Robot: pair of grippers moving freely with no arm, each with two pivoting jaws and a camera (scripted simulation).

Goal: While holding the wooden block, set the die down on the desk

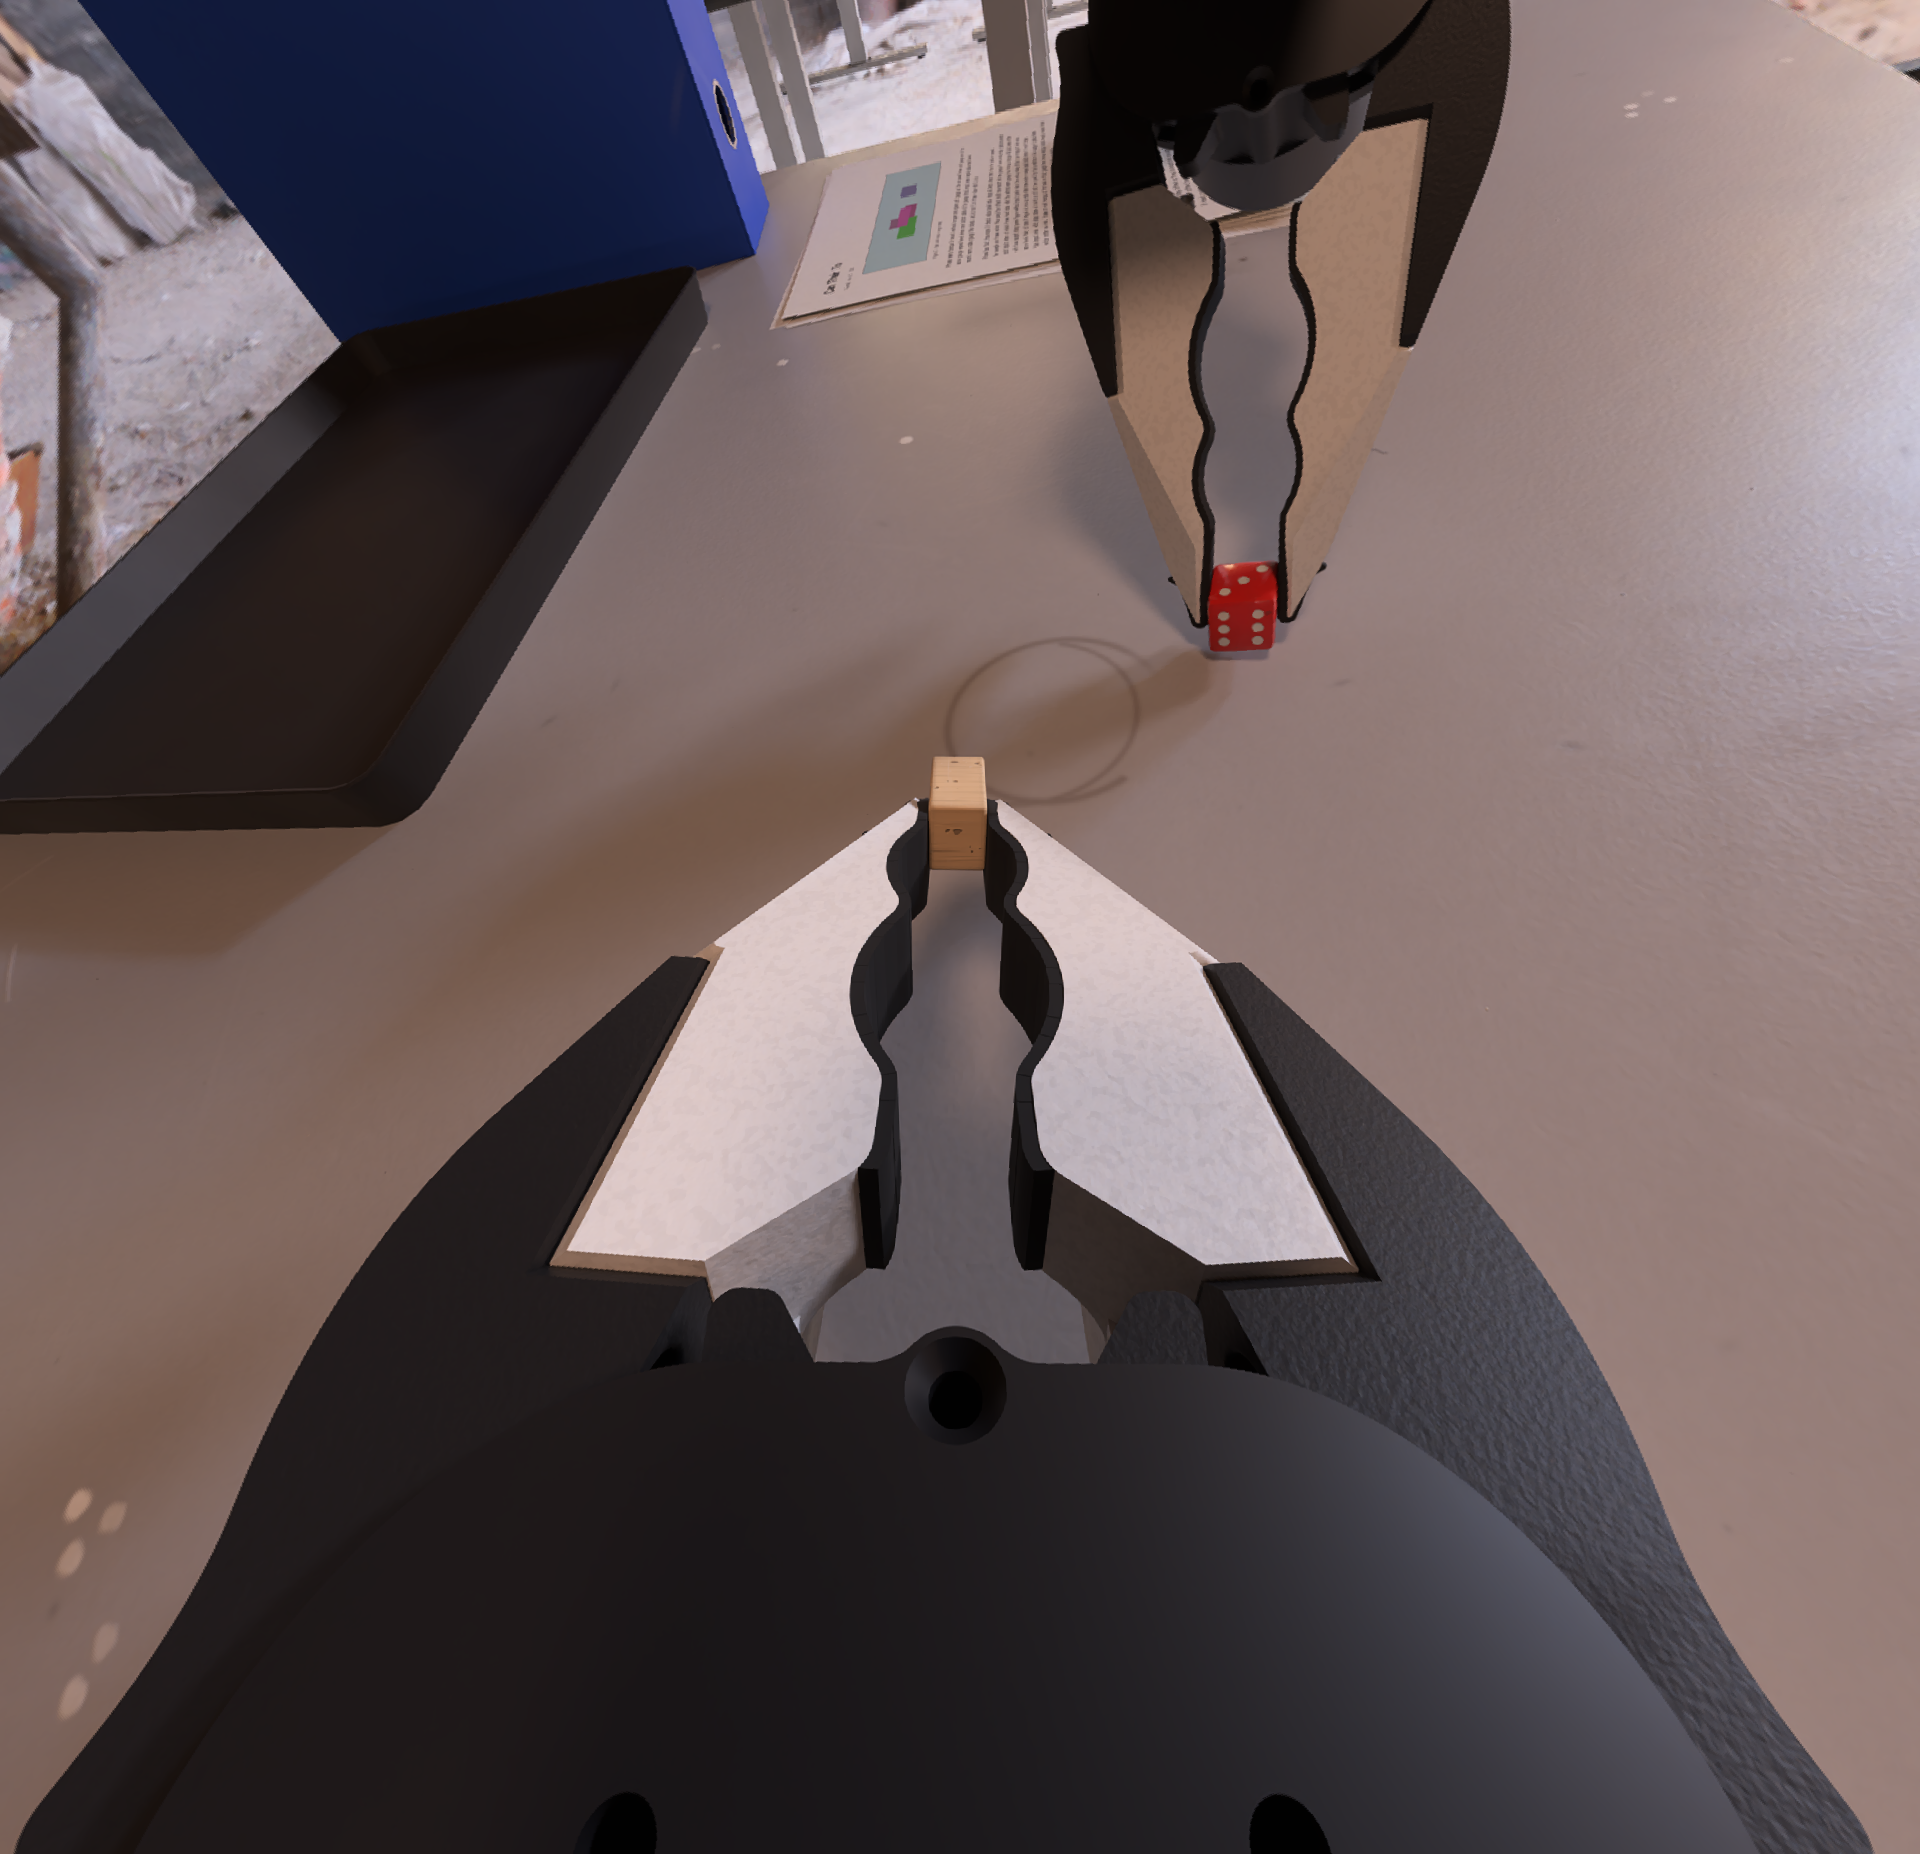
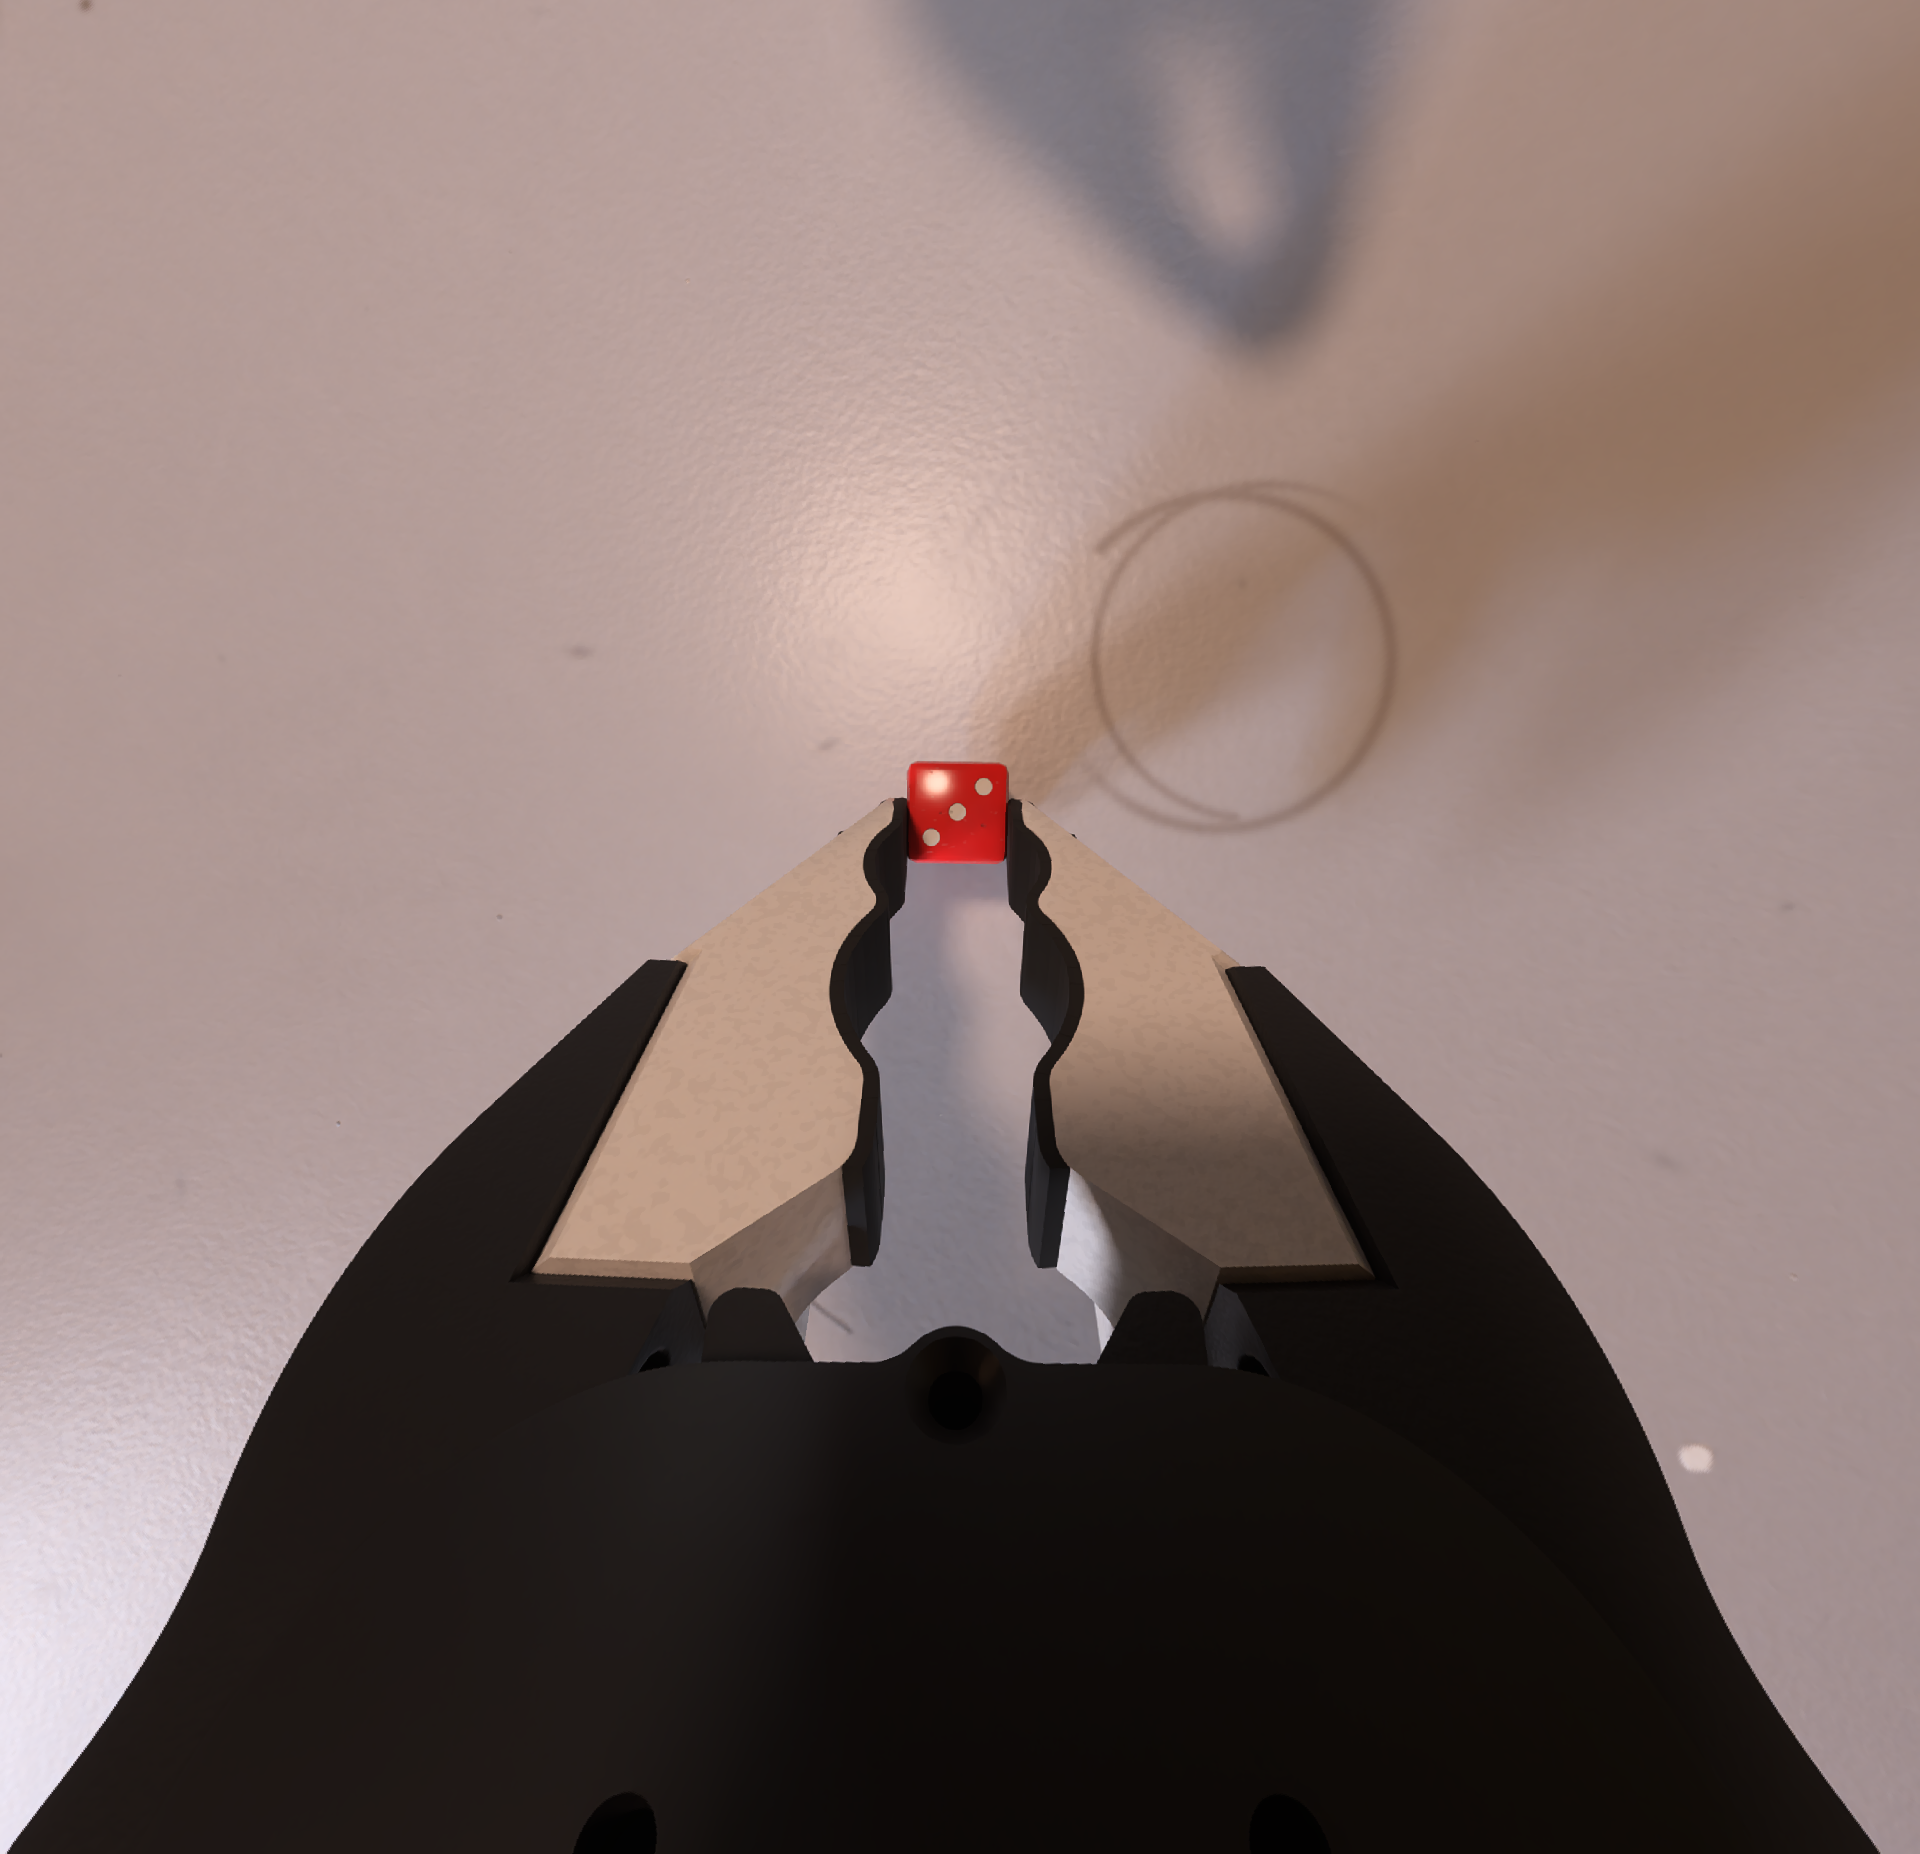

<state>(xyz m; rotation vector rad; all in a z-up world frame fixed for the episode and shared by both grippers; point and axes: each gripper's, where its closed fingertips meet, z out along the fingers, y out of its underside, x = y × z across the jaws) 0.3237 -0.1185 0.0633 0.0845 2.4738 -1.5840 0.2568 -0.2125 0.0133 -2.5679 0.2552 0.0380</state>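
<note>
Left wrist view has the left gripper [image 1: 957,828] pinching the block [image 1: 957,815] right at its fingertips, above the desk [image 1: 1558,869], long axis running straight out along the fingers. Farther toward the far edge, the right gripper [image 1: 1243,604] points almost straight down with the die [image 1: 1243,606] clamped between its tips, six-pip face toward the camera; looks down at the surface, can't tell if it's touching. Right wrist view shows the three-pip face [image 2: 957,812]. Ring mark [image 1: 1042,718] sits between them. Tray [image 1: 312,599], blue binder [image 1: 447,111] and printed sheet [image 1: 925,215] toward the far-left corner.
</note>
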